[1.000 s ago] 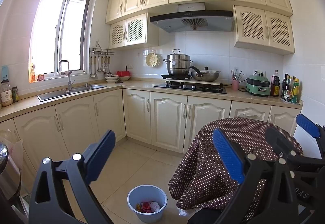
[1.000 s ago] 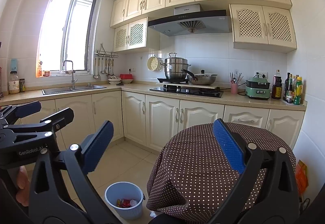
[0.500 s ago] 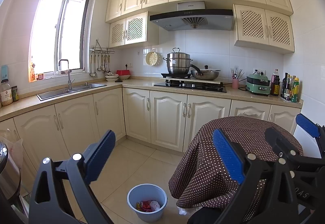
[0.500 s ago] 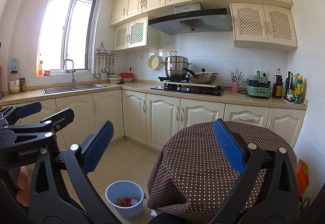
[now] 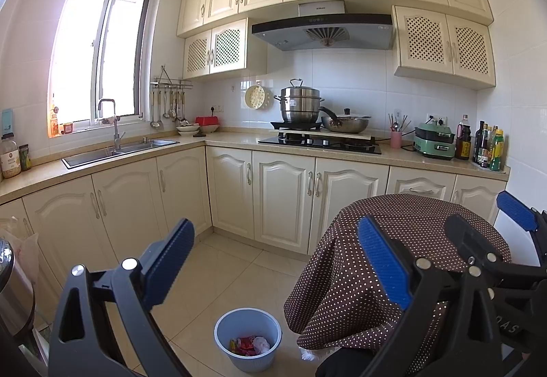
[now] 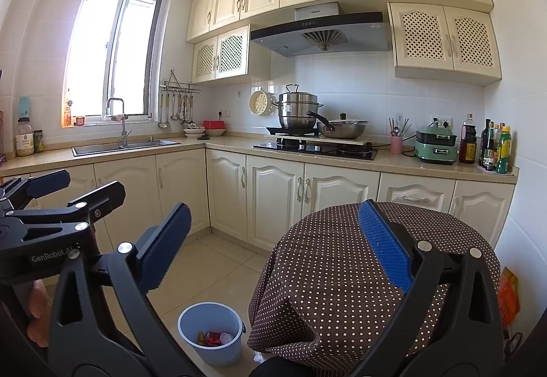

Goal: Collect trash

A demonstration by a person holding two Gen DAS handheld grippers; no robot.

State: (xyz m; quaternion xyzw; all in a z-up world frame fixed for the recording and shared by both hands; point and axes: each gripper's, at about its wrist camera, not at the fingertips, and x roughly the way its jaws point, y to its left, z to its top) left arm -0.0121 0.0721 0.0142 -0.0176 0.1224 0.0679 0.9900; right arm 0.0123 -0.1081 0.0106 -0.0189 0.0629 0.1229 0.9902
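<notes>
Kitchen floor tiles (image 5: pixel 218 277) run from the foreground to the cream base cabinets; almost nothing has changed over the last second, only a slight drift of both views, so no pickup has begun. Nearest, left gripper (image 5: pixel 273 267) hangs with fingers wide apart, nothing between them; right gripper (image 6: pixel 280 250) likewise spread and empty, level with it and just beside it. Below and between them on the floor stands the blue waste bin (image 5: pixel 248 348), upright, with red and white wrappers (image 5: pixel 249 343) lying in its bottom. It sits just beside the hanging edge of the brown polka-dot tablecloth (image 6: pixel 342 267) that covers a round surface to the right. A small white scrap (image 5: pixel 307 356) shows on the floor at the cloth's hem, identity uncertain. Farther back: sink (image 5: pixel 112 151), hob with steamer pot (image 5: pixel 301 105) and wok (image 6: pixel 342 129). Judgement: task is stalled or at its start or end; loose trash, if any remains, is that scrap near the bin.
</notes>
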